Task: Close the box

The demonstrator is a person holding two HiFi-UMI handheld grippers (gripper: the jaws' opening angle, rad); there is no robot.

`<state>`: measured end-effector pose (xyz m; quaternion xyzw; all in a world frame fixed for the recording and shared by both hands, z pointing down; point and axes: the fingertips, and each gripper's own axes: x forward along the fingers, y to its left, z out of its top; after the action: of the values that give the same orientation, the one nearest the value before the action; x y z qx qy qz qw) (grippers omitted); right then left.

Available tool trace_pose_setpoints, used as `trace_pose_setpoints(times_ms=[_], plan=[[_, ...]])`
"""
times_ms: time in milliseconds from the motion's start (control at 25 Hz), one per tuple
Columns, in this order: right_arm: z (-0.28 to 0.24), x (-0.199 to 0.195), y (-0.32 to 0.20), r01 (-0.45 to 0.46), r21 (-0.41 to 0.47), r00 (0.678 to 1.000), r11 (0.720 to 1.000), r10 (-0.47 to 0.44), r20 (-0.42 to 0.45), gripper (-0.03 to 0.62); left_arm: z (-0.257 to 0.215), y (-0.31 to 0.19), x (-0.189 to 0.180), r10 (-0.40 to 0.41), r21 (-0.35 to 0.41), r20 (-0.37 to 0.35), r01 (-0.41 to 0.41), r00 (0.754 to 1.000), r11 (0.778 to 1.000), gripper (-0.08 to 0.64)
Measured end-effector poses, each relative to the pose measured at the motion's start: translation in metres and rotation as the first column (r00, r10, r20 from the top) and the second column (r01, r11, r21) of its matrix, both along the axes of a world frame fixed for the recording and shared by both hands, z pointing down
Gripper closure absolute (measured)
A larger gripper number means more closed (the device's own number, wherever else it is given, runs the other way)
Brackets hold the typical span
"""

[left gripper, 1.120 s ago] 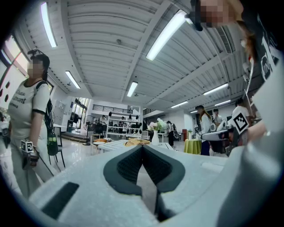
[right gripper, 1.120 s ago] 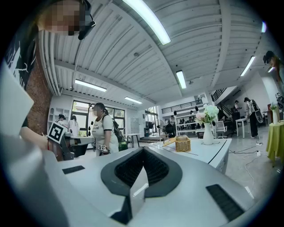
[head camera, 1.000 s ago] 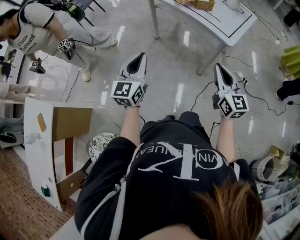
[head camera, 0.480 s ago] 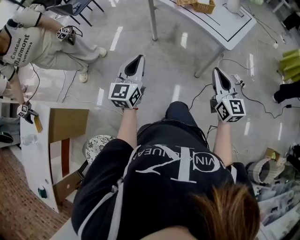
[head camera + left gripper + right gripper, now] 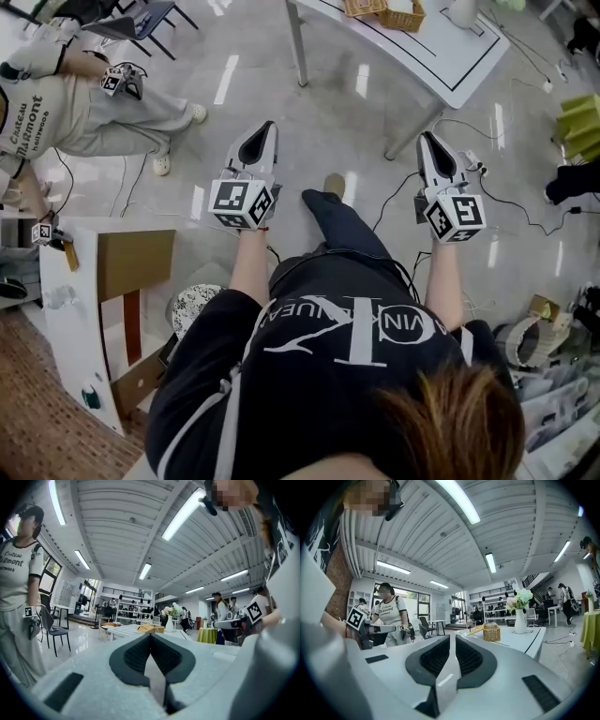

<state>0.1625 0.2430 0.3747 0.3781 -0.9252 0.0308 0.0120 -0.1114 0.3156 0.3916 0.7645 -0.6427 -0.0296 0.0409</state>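
Above the glossy floor, left tool shut, right tool easing open, both empty; reaching the untouched box likely comes next.

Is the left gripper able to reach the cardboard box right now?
Probably not: the left gripper points ahead over the floor, and the cardboard box sits apart, off to its left.
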Motion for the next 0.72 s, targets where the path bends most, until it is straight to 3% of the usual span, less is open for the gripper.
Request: trace_pose_setpoints(times_ms=[280, 720], plan=[[0.01, -0.033, -0.056, 0.02, -0.014, 1.0, 1.0, -0.02, 0.0, 0.469, 0.004, -0.049, -0.029, -0.016, -0.019, 0.016, 0.016, 1.0, 1.0, 0.552], [0.018, -0.09, -0.154, 0.053, -0.046, 0.997, 0.998, -0.055, -0.046, 0.442, 0.002, -0.145, -0.072, -0.012, -0.046, 0.011, 0.012, 1.0, 0.999, 0.552]])
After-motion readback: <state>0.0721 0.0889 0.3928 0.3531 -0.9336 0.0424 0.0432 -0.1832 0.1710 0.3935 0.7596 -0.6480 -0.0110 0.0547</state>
